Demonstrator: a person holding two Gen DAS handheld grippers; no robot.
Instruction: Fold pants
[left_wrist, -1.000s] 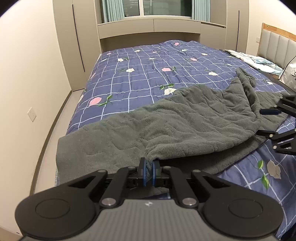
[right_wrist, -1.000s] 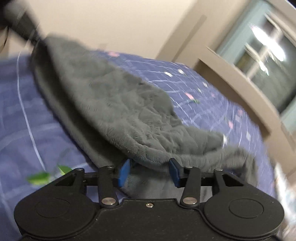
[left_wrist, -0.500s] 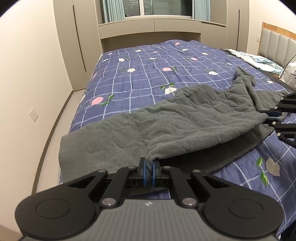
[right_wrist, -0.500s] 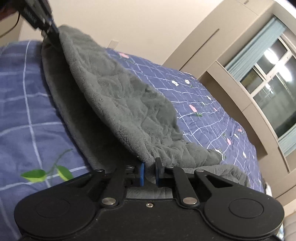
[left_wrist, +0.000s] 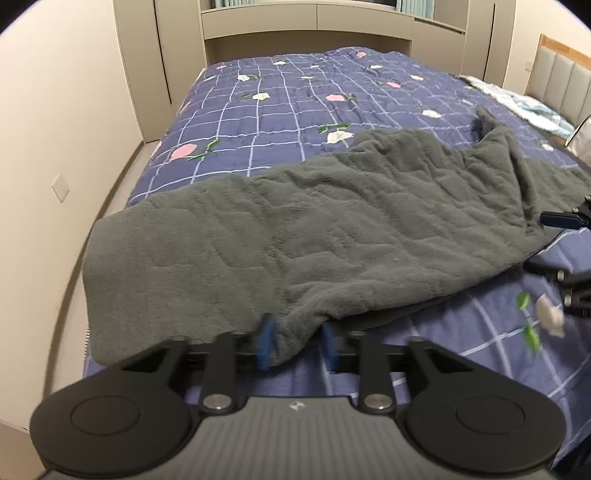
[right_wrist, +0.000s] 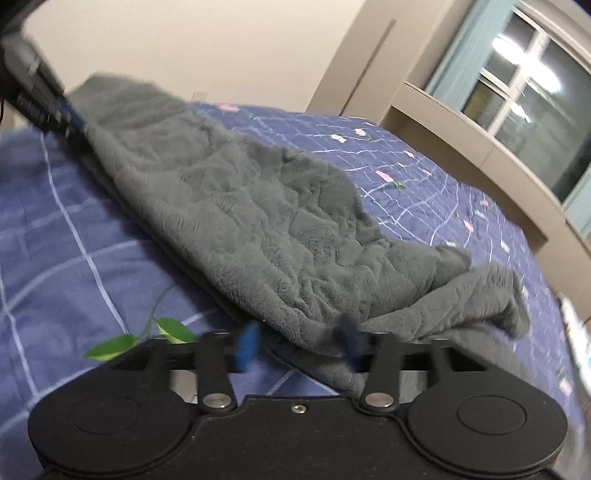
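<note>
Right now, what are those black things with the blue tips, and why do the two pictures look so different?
They are two grabbing tools, one in each of a person's hands, each with its own camera. One picture looks along the left gripper, the other along the right gripper. Grey fluffy pants lie folded over on a bed with a blue flowered quilt. Both tools' blue jaws have just been opening, so the pants' edge lies loosely between them; nothing is pinched now.
</note>
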